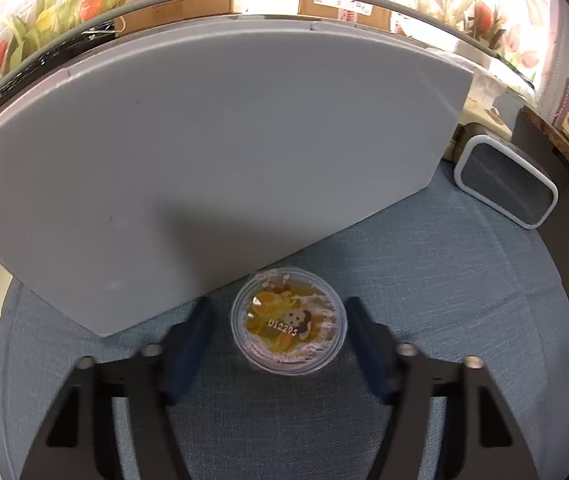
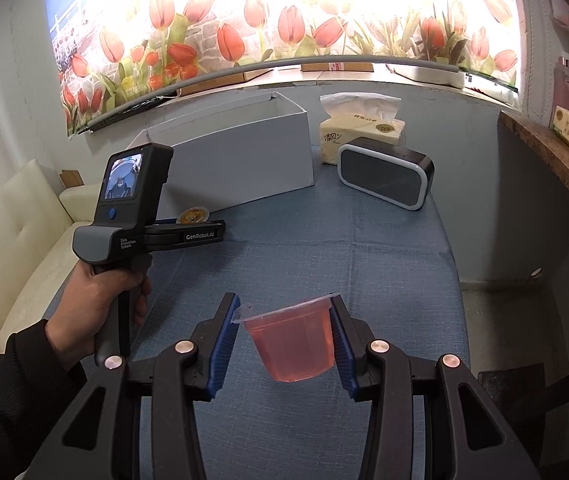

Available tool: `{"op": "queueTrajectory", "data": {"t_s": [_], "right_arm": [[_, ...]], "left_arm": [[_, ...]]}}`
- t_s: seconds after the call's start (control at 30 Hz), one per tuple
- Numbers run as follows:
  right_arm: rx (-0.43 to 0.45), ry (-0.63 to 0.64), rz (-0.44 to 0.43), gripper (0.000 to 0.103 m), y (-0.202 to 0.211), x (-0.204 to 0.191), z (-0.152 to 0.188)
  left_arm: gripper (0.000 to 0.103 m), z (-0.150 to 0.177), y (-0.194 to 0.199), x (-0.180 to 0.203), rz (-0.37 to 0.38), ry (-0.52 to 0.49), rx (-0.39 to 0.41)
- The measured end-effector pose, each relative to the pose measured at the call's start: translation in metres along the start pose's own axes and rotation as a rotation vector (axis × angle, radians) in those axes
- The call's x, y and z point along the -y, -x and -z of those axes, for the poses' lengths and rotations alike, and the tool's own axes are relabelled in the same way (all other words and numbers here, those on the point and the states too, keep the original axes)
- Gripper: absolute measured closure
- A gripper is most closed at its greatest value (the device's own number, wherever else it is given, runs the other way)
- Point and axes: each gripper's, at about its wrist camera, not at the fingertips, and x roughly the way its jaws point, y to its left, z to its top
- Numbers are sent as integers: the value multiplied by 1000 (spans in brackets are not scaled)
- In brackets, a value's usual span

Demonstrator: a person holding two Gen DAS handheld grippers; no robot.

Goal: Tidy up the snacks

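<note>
The left tongs point(image 1: 280, 320) straddle a round jelly cup point(image 1: 287, 322) that sits on the blue cloth of the tabletop point(image 1: 444, 280), just in front of the white box point(image 1: 204, 160). Its sealed lid faces up (printed with a cartoon figure and orange fruit pieces), and a gap shows between each blue pad and the cup's rim, so the tongs stand apart around it without pressing.

The right tongs point(image 2: 286, 320) are clamped on a clear cup of red jelly point(image 2: 294, 344), tilted, with its foil rim caught between the pads and its body hanging above the cloth.

From the right wrist view, a hand point(image 2: 96, 300) in a dark sleeve grips the handle of the left tool near the box. Farther back, a grey speaker point(image 2: 384, 176) lies on the tabletop with a tissue pack point(image 2: 360, 128) just behind it.
</note>
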Motion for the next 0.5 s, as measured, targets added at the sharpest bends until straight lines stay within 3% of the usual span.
{"op": "queueTrajectory", "data": {"t_s": [0.07, 0.3, 0.5], "right_arm": [[-2, -5, -10, 55, -2, 1, 0], [-10, -14, -16, 55, -6, 1, 1], [-5, -12, -28, 55, -10, -3, -4]], "left_arm": [[52, -1, 1, 1, 11, 0, -1], [52, 1, 18, 1, 34, -16, 38], [52, 8, 60, 3, 100, -49, 52]]}}
